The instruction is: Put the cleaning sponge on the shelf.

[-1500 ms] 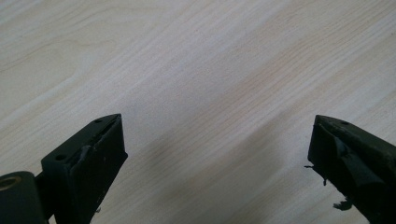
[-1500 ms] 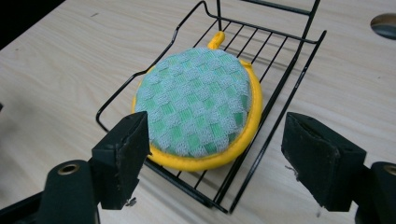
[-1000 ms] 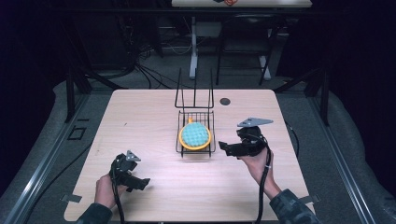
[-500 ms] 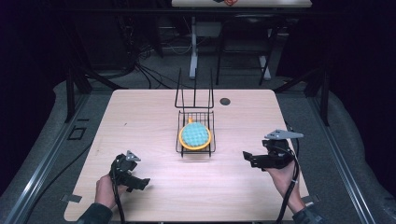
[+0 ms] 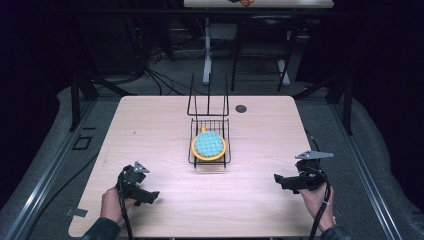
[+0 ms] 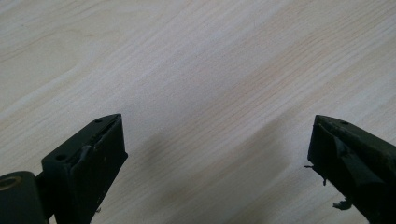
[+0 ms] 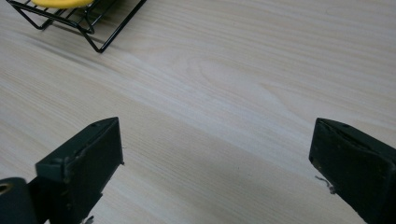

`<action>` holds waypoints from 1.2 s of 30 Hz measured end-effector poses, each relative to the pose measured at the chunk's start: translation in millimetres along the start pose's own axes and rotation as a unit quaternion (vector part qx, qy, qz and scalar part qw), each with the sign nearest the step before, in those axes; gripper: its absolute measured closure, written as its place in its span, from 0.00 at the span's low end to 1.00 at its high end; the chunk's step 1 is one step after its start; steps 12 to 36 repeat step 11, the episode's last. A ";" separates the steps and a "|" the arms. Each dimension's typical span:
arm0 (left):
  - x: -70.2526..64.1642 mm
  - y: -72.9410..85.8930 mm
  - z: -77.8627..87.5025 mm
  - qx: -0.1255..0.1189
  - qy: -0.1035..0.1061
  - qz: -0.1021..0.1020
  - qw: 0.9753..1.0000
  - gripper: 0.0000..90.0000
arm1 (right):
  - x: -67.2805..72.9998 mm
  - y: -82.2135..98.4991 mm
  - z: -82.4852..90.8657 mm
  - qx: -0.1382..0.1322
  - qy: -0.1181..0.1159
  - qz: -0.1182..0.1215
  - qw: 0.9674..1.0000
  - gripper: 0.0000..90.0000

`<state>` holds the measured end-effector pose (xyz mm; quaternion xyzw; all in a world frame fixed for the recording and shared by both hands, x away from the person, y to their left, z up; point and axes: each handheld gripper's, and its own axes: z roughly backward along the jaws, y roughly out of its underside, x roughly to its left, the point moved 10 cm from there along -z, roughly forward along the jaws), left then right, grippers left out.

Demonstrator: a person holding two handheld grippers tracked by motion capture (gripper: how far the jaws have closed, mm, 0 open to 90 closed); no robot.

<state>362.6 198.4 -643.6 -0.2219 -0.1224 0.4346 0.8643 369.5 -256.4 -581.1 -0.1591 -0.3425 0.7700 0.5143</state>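
Table (image 5: pixel 150 125): pale wood, with bare board along the near edge where both hands rest.

Wire rack (image 5: pixel 210 142): black, standing at the middle of the table; its tall back prongs rise on the far side and its low basket faces the person.

Plate (image 5: pixel 208 146): orange rim with a blue-green centre, lying flat in the rack's basket. Round, so it has no long axis to line up with.

Right gripper (image 5: pixel 278 180): near the table's right edge, well apart from the rack, pointing left across the board. Its jaws have just been opening; they stand wide apart with only bare wood between them. In the right gripper view (image 7: pixel 212 154) the rack's corner sits at upper left, so the plate lies ahead and off to that side.

Left gripper (image 5: pixel 152 196): low over the near-left of the table, jaws spread wide and empty, with plain wood grain between them in the left gripper view (image 6: pixel 215 154).

Nearer hand: by my eye, neither is clearly closer; the rack sits forward of both and between them.
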 end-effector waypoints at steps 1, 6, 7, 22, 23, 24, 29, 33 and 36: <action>-0.2 0.2 -0.4 0.001 0.001 0.000 1.000 0.04 | -0.8 1.5 -1.2 0.004 -0.001 -0.002 1.000 0.01; -0.3 0.4 -1.1 0.002 0.002 0.001 1.000 0.05 | -3.7 6.4 -8.4 0.016 -0.003 -0.003 1.000 0.00; 0.1 0.4 -1.1 0.001 0.003 0.002 1.000 0.05 | -3.9 6.4 -8.4 0.016 -0.004 -0.003 1.000 0.00; 1.6 0.8 -0.3 0.002 0.001 0.004 1.000 0.05 | -6.0 6.9 -7.9 0.016 -0.002 -0.005 1.000 0.00; 1.6 0.8 -0.3 0.002 0.001 0.004 1.000 0.05 | -6.0 6.9 -7.9 0.016 -0.002 -0.005 1.000 0.00; 1.6 0.8 -0.3 0.002 0.001 0.004 1.000 0.05 | -6.0 6.9 -7.9 0.016 -0.002 -0.005 1.000 0.00; 1.6 0.8 -0.3 0.002 0.001 0.004 1.000 0.05 | -6.0 6.9 -7.9 0.016 -0.002 -0.005 1.000 0.00; 1.6 0.8 -0.3 0.002 0.001 0.004 1.000 0.05 | -6.0 6.9 -7.9 0.016 -0.002 -0.005 1.000 0.00; 1.6 0.8 -0.3 0.002 0.001 0.004 1.000 0.05 | -6.0 6.9 -7.9 0.016 -0.002 -0.005 1.000 0.00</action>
